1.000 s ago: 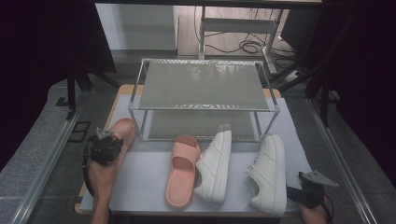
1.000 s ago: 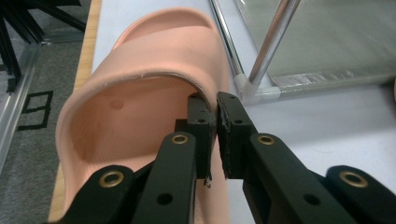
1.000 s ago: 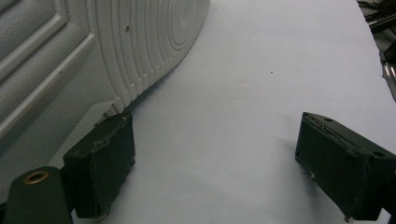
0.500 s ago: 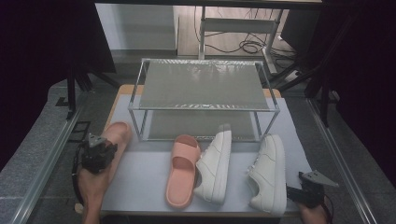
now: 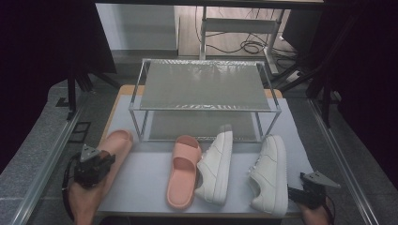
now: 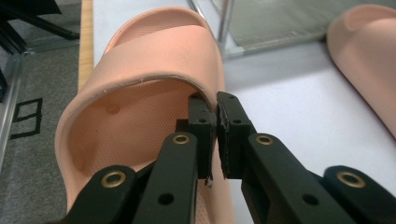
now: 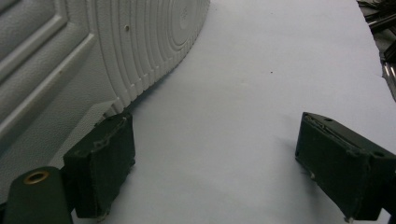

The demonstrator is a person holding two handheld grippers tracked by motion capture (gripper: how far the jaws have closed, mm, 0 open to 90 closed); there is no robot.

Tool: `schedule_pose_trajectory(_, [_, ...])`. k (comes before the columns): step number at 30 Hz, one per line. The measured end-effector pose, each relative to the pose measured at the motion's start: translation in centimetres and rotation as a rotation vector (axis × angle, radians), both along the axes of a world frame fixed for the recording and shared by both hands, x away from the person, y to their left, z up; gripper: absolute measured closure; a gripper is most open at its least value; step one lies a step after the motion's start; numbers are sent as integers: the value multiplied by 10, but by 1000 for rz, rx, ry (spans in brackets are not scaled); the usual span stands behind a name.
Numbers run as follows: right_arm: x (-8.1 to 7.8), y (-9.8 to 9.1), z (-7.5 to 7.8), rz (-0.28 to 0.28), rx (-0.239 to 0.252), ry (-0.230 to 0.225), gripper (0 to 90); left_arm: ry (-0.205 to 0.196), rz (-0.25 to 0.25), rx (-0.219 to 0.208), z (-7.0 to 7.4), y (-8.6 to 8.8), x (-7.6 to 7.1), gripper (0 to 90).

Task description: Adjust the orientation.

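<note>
Left tongs (image 6: 217,116) are clamped on the rim of a pink slide (image 6: 140,93), pinching the edge of its strap between the two black pads. Seen from above, these tongs (image 5: 96,166) sit at the near left corner of the table (image 5: 145,183), and the held slide (image 5: 115,147) lies along the left edge, partly off the white sheet, toe pointing away towards the rack (image 5: 204,86). Its twin, a second slide (image 5: 184,171), rests flat near the middle of the sheet. Just right of that lies a white sneaker (image 5: 217,164), touching or almost touching it, and another sneaker (image 5: 270,176) lies farther right. Right tongs (image 7: 215,163) stand wide apart on the sheet, gripping nothing, one pad against that sneaker's sole (image 7: 93,60). From above they (image 5: 300,194) sit at the near right corner.
</note>
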State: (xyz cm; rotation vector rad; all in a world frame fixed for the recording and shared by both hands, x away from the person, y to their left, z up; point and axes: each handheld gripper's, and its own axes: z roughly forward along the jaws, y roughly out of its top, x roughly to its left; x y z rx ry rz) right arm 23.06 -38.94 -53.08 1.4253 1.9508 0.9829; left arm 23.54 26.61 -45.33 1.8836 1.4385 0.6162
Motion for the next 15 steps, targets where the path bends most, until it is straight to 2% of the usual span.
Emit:
schedule_pose_trajectory(8, [0,0,0,0,0,0,121,8,-28,-6,0,-2,-22,854])
schedule_pose_trajectory(15, [0,0,0,-1,0,0,121,5,-74,-16,3,-8,-38,853])
